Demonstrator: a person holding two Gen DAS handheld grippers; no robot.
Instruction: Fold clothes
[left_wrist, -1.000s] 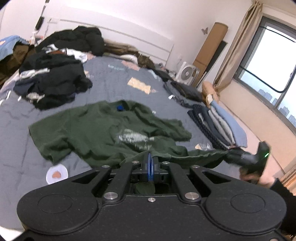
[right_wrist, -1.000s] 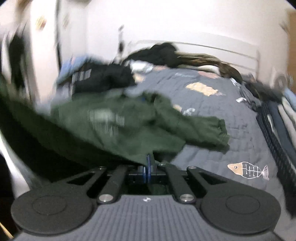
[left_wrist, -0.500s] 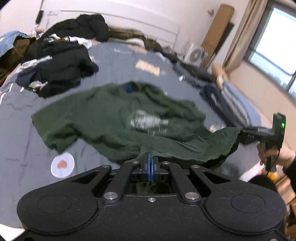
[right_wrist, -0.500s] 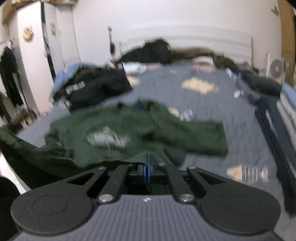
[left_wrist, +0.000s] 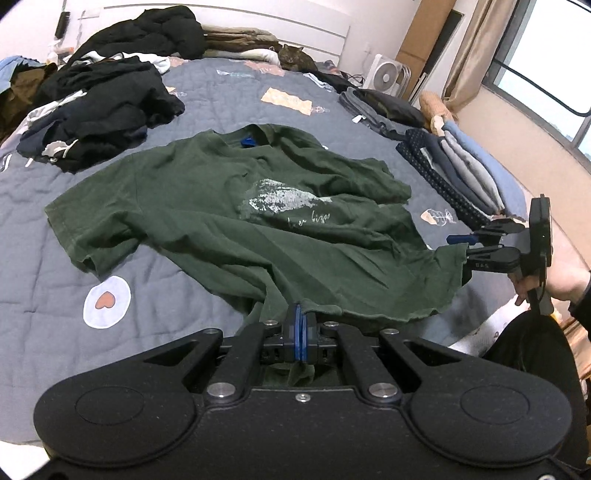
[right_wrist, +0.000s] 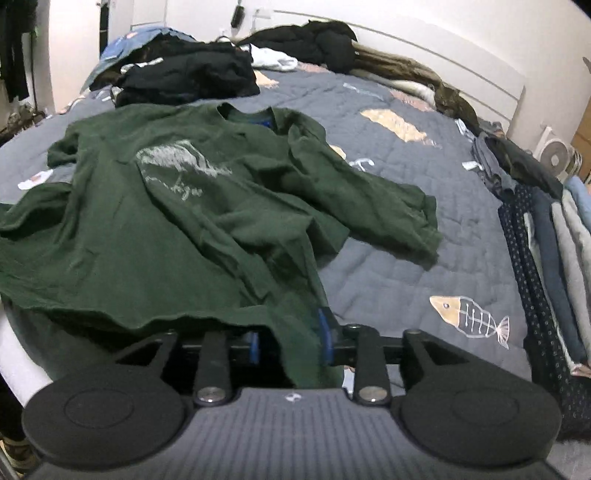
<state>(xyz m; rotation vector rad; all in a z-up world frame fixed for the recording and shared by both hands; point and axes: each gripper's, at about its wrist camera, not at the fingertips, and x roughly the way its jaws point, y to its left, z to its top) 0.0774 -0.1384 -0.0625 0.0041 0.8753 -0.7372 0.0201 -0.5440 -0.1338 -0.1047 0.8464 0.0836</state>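
Green shirt (left_wrist: 229, 206): spread on grey quilt (left_wrist: 33, 206), ahead of both grippers.
Left gripper (left_wrist: 300, 314): pads clamped on hem.
Right gripper (right_wrist: 290, 338): fingers parted, hem draped between, seemingly unpinched.
Folded stack (right_wrist: 557, 236): well right.

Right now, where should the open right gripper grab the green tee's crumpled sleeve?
Pinch the sleeve cuff, coming in from the folded stack side, low over the quilt. The cuff's hem faces that way and lies free on bare quilt; the shoulder end is buried in wrinkles.
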